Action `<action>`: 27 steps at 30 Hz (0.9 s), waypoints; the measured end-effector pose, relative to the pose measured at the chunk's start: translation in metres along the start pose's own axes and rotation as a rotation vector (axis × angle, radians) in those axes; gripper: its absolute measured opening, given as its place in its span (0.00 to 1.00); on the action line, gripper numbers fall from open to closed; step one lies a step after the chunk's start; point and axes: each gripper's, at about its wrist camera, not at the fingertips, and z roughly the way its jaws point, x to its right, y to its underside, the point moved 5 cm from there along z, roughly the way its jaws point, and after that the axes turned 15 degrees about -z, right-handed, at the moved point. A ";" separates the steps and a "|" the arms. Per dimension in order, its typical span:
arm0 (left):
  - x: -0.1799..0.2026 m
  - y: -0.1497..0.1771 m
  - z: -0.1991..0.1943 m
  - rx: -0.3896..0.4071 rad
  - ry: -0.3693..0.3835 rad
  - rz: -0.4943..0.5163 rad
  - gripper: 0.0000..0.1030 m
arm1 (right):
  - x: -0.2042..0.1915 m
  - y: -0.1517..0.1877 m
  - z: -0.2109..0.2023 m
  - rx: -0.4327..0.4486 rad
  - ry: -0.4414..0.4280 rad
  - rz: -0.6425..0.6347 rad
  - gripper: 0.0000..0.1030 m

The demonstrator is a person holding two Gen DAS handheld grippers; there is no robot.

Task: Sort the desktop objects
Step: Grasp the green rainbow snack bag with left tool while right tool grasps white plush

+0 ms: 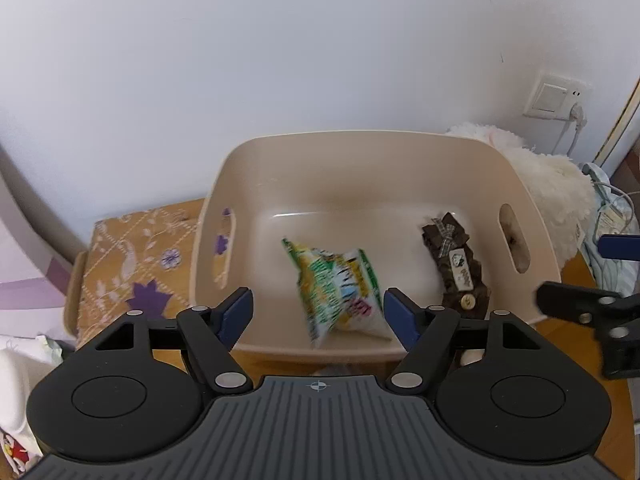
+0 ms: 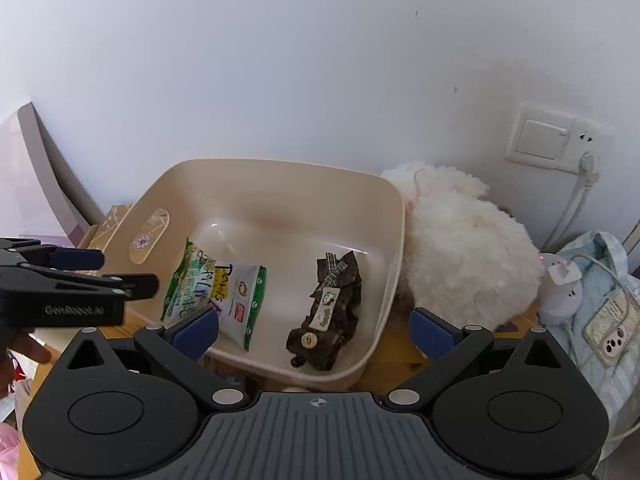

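A beige plastic bin [image 1: 400, 148] stands against the wall; it also shows in the right wrist view [image 2: 280, 172]. Inside lie a green-and-white snack packet [image 1: 340, 288], blurred in the left wrist view and sharp in the right wrist view [image 2: 224, 288], and a dark brown ruffled hair clip with a bow [image 1: 456, 268] [image 2: 328, 316]. My left gripper [image 1: 318, 316] is open and empty above the bin's near rim, the packet between and beyond its fingers. My right gripper [image 2: 314, 330] is open and empty at the bin's near right.
A white fluffy toy [image 2: 460, 248] sits right of the bin. A patterned orange box [image 1: 132, 264] lies to its left. A blue cloth with a phone [image 2: 608, 336] and a white plug [image 2: 560, 288] lie far right. A wall socket [image 2: 556, 140] is above.
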 end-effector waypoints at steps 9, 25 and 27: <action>-0.043 0.021 -0.035 0.000 -0.013 0.011 0.74 | -0.019 0.050 -0.038 0.002 0.040 -0.028 1.00; -0.116 0.101 -0.027 -0.112 -0.085 0.036 0.74 | -0.024 0.156 -0.067 -0.119 0.132 0.211 1.00; -0.122 0.107 -0.022 -0.124 -0.097 0.031 0.74 | -0.025 0.168 -0.066 -0.143 0.139 0.242 1.00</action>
